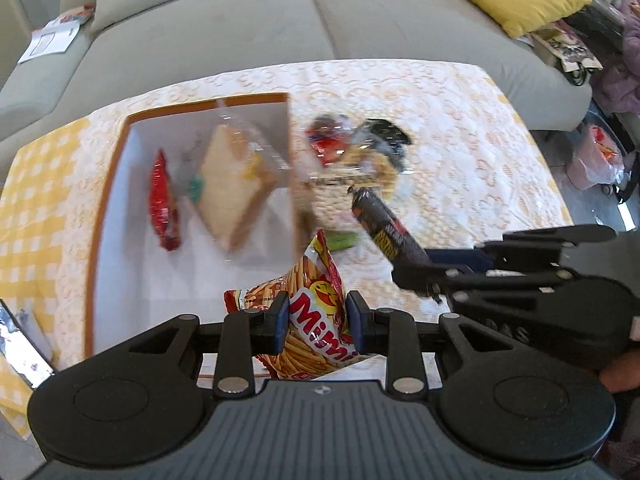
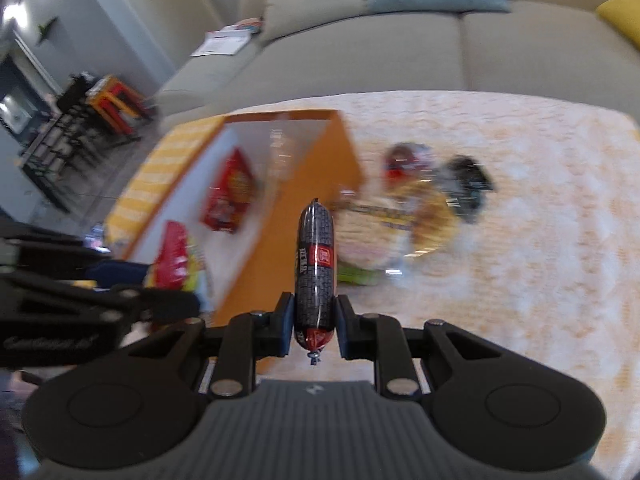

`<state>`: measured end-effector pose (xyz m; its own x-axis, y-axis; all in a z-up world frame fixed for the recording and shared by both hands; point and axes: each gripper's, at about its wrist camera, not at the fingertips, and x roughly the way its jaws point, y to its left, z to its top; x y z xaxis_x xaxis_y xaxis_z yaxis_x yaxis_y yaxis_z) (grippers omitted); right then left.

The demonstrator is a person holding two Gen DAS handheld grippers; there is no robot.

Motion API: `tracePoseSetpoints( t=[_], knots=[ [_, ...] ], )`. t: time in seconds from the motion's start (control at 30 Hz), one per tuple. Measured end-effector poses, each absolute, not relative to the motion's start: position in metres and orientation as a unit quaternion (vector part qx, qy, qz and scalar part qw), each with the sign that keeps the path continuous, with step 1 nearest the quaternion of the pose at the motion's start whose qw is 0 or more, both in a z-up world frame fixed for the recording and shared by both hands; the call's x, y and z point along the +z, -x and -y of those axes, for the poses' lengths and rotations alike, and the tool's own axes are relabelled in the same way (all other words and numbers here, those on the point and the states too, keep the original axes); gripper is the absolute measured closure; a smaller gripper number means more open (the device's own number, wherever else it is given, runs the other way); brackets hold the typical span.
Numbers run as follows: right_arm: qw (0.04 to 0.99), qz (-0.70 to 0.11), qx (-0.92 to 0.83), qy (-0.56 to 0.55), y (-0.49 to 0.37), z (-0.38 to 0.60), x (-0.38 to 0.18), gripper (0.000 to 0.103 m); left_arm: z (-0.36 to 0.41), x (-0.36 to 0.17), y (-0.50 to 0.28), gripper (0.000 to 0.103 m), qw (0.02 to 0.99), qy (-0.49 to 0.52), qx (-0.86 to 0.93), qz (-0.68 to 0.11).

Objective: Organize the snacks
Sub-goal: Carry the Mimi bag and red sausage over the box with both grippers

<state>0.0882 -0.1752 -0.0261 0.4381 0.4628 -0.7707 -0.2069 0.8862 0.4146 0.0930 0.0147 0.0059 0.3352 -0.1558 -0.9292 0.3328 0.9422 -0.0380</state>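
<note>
Covering a table (image 1: 460, 128) before a grey sofa (image 1: 360, 20), patterned cloth bore an orange box (image 1: 108, 184); left gripper (image 1: 318, 322) clamped a chip bag (image 1: 316, 304), right gripper (image 2: 311, 326) a sausage (image 2: 316, 264).

two grippers, one orange box (image 1: 110, 168), one sausage stick (image 2: 315, 264), one mimi snack bag (image 1: 316, 312), one wrapped sandwich (image 1: 234, 184), three sofa cushions.

The box (image 1: 105, 196) is orange outside and white inside. The snack bag (image 1: 316, 312) is red with yellow sticks printed on it. The sausage (image 2: 315, 264) is black with a red label. The tablecloth (image 1: 460, 128) is yellow and white.
</note>
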Motion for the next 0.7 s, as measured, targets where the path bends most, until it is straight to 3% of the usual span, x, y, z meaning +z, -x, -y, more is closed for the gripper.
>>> tracePoseSetpoints(
  t=[0.37,0.7],
  knots=[
    [0.808,-0.521,0.25,-0.117,-0.113,0.092,-0.009,0.084,-0.076,-0.018,-0.137,0.069,0.775,-0.1,-0.142,-0.607],
    [0.791,-0.555,0.247,-0.068,-0.14,0.043,-0.03,0.084,-0.103,-0.049,-0.173,0.07,0.752,-0.09,-0.155,-0.634]
  ],
)
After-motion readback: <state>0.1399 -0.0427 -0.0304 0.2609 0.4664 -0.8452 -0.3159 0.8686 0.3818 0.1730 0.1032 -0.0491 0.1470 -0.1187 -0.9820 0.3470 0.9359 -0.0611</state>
